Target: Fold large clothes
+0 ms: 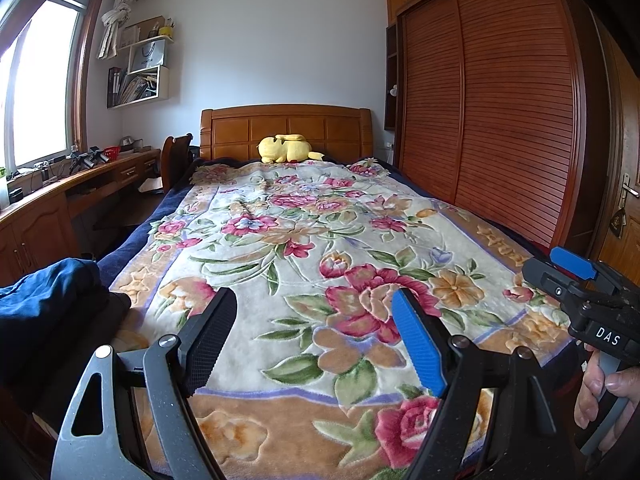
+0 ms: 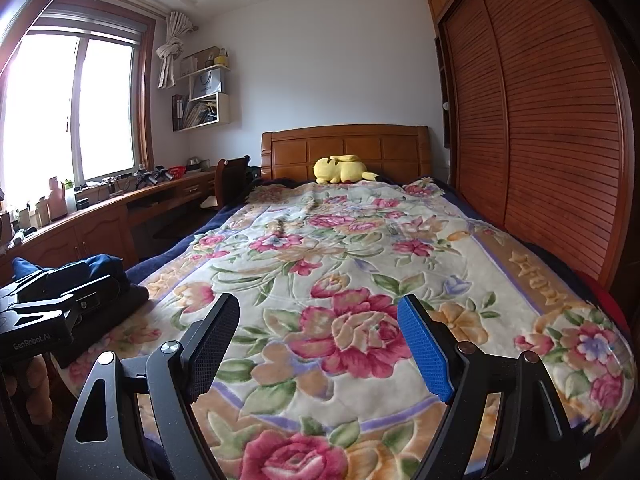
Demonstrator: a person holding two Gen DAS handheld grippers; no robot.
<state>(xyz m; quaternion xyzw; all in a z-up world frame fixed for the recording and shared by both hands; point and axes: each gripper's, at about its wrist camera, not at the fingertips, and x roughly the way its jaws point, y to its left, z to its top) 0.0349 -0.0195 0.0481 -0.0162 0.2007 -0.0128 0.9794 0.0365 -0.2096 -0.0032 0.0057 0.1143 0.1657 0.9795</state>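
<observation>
The bed point(image 1: 340, 92) fills both views, its long axis running away from the cameras toward the wooden headboard point(image 1: 286, 130). A floral blanket point(image 1: 320, 240) is spread flat over it, long side along the bed, with a dark blue cover point(image 1: 132, 236) showing under its left edge. To the right stands a slatted wooden wardrobe point(image 1: 500, 100); to the left, under the window point(image 2: 72, 108), a long wooden table point(image 2: 100, 216) carries bottles and small clutter too small to tell apart.

White wall shelves point(image 1: 144, 68) hold a paper bag, upright books and files, and a yellow thing on top.

The clothes point(image 1: 52, 312), a dark blue and near-black bundle, lie at the bed's near left corner, on the blanket's edge. They are heaped, so no clear long axis or heading can be told. In the right wrist view the left claw's body partly covers them.

A yellow plush toy point(image 1: 286, 148) lies against the headboard, its length across the bed.

The left claw point(image 1: 316, 344) hangs above the blanket, released, its black and blue fingers wide apart with nothing between them. The right claw point(image 2: 320, 346) is likewise released and empty above the blanket, just right of the left one. The person's right hand point(image 1: 600, 392) grips its handle.
</observation>
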